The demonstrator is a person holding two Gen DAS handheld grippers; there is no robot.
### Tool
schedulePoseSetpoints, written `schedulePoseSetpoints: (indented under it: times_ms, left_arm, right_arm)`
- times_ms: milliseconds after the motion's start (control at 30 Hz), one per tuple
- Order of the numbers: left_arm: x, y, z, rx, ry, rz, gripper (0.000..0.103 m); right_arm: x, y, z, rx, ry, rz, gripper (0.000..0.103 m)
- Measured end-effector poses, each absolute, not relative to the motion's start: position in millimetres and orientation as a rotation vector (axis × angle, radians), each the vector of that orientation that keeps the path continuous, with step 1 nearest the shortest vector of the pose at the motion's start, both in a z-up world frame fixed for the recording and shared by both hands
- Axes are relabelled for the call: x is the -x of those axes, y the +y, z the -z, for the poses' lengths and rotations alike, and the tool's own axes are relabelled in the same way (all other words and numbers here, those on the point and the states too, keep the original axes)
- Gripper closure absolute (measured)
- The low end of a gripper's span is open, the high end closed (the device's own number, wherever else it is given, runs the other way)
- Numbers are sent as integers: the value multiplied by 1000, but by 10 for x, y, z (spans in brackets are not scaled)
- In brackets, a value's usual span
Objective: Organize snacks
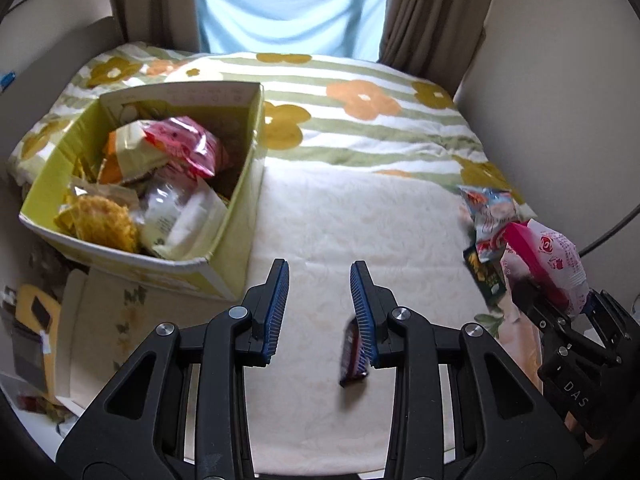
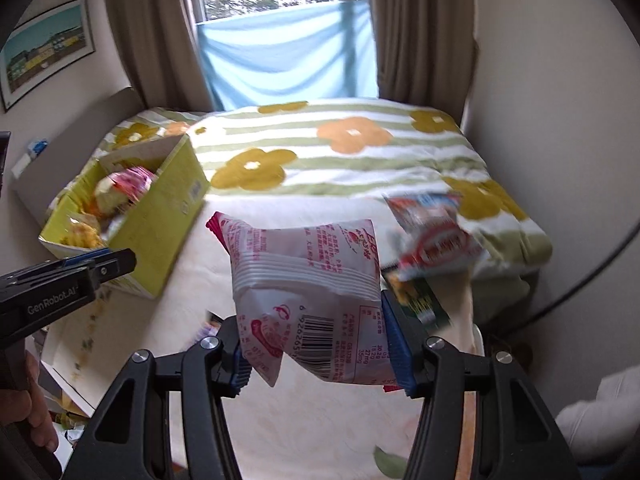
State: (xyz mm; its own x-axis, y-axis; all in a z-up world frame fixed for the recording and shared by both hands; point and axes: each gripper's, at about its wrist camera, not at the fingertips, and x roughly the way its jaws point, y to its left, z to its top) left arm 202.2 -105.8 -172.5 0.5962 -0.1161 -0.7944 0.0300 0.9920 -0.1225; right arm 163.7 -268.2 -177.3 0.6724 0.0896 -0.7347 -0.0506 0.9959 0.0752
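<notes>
A bed [image 1: 360, 120] covered by a striped quilt with orange and mustard flowers is seen filling the middle of both views, and a cream blanket [image 1: 340, 220] is spread over its near part. At centre left of the left wrist view, a yellow-green cardboard box [image 1: 240, 208] is set on the bed, open at the top and heaped with snack bags in pink, orange, yellow and white.

At the right edge of the same view, a small pile of loose snack packets [image 1: 488, 216] is left on the quilt, with a dark green packet [image 1: 486, 280] just below it.

A pink and white snack packet [image 2: 308, 292] is gripped by the right claw [image 2: 316, 348] at the lower centre of the right wrist view; the blue pads are pressed against both its sides, and it is held up clear of the blanket.

The left claw [image 1: 320, 304] is shown at the bottom centre of its own view, its pads set a little apart with nothing clamped between them. A small dark packet [image 1: 354, 356], blurred, is seen beside the right-hand finger; whether it is touched cannot be told.
</notes>
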Motion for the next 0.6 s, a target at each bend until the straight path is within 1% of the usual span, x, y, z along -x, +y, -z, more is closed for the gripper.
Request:
schedulePoseSetpoints:
  times_ms: [67,133,267,300,333,367,400,433,600]
  left_arm:
    - [-2081,-920,1638,114,922,92,74]
    - [-2118,-843,1635,109,944,127,74]
    - [-2143,-869,1850,104,1021,206,73]
    - [-2150,-918,1937,100,1049,221,71]
    - [-2148,-983,2035,91,1079,234,66]
    - [-2145,-1048,2130,77,1104,244,40]
    - [-2132,-1111,2221,63,1119,255,6]
    - [-2106,-1172,2305,53,1122,272,0]
    - [-2027,-1512,2757,-48,1203,285,1]
  right_arm:
    - [-1792,-2511,1607,-37,803,-109,51]
    - [-1812,-2492,1575,-42,794,-109,51]
    - [-1906,-2437,1561,-75,806,-104,51]
    - [-1918,-2440,1592,-78,817,-97,51]
    - [-1921,-2457,1630,-84,826,-88,51]
    - [-1918,-2479,1660,-89,837,-79,51]
    - [-1913,-2513,1702,-95,851,-69,51]
    - [-1897,-2559,1743,-100,863,-56,51]
    - [-1729,-2820,1987,-112,922,1,51]
